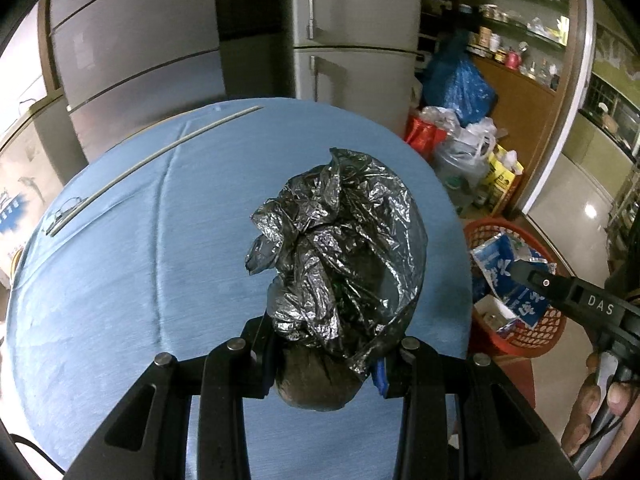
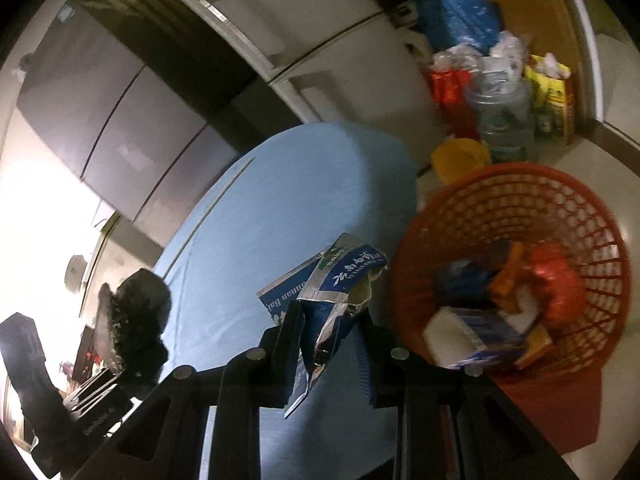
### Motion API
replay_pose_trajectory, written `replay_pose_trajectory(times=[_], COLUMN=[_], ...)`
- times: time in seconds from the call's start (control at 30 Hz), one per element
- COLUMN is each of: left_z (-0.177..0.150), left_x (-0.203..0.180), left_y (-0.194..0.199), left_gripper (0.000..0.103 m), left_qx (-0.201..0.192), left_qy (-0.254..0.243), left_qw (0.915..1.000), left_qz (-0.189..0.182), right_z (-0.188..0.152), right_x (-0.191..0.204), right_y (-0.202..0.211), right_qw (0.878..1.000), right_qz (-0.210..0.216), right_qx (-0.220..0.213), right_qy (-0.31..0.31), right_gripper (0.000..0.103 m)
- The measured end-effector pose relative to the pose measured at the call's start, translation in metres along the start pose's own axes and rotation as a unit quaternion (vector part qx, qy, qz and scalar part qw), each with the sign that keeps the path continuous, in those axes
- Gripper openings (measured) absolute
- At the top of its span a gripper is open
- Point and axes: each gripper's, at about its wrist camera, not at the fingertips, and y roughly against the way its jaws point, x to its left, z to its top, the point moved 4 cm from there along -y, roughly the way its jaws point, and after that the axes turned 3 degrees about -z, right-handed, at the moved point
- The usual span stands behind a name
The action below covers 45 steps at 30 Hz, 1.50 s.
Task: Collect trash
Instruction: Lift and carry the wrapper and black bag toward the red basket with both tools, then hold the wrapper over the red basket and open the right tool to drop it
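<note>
My left gripper is shut on a crumpled black plastic bag and holds it over the blue round table. My right gripper is shut on a torn blue and white carton, held at the table's right edge beside the red basket. The basket holds several pieces of trash. In the left wrist view the carton hangs over the basket. The bag also shows at the left of the right wrist view.
A thin grey rod lies across the table's far left. Two refrigerators stand behind the table. Bags, a water jug and a yellow object crowd the floor at the right.
</note>
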Motion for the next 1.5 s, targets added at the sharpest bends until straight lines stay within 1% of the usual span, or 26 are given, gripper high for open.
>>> replay_pose_trajectory(times=[0.27, 0.43, 0.7, 1.07, 1.3, 1.5], left_z=[0.007, 0.017, 0.023, 0.033, 0.036, 0.035], left_x=[-0.03, -0.053, -0.092, -0.129, -0.146, -0.152], left_y=[-0.009, -0.014, -0.026, -0.05, -0.062, -0.065], left_gripper=[0.038, 0.038, 0.038, 0.038, 0.038, 0.038], left_qx=[0.002, 0.001, 0.009, 0.026, 0.036, 0.043], left_qy=[-0.026, -0.045, -0.074, -0.1, -0.112, -0.117], left_qw=[0.9995, 0.9984, 0.9955, 0.9915, 0.9893, 0.988], left_qz=[-0.017, -0.035, -0.059, -0.079, -0.087, -0.091], right_z=[0.016, 0.026, 0.034, 0.049, 0.058, 0.063], right_x=[-0.059, -0.082, -0.111, -0.123, -0.126, -0.128], right_y=[0.016, 0.022, 0.019, 0.014, 0.008, 0.003], right_qw=[0.998, 0.996, 0.993, 0.992, 0.991, 0.991], right_qz=[-0.043, -0.071, -0.102, -0.119, -0.126, -0.129], right_qx=[-0.022, -0.032, -0.029, -0.03, -0.029, -0.027], right_qy=[-0.038, -0.043, -0.046, -0.036, -0.03, -0.027], right_gripper=[0.027, 0.027, 0.027, 0.027, 0.027, 0.027])
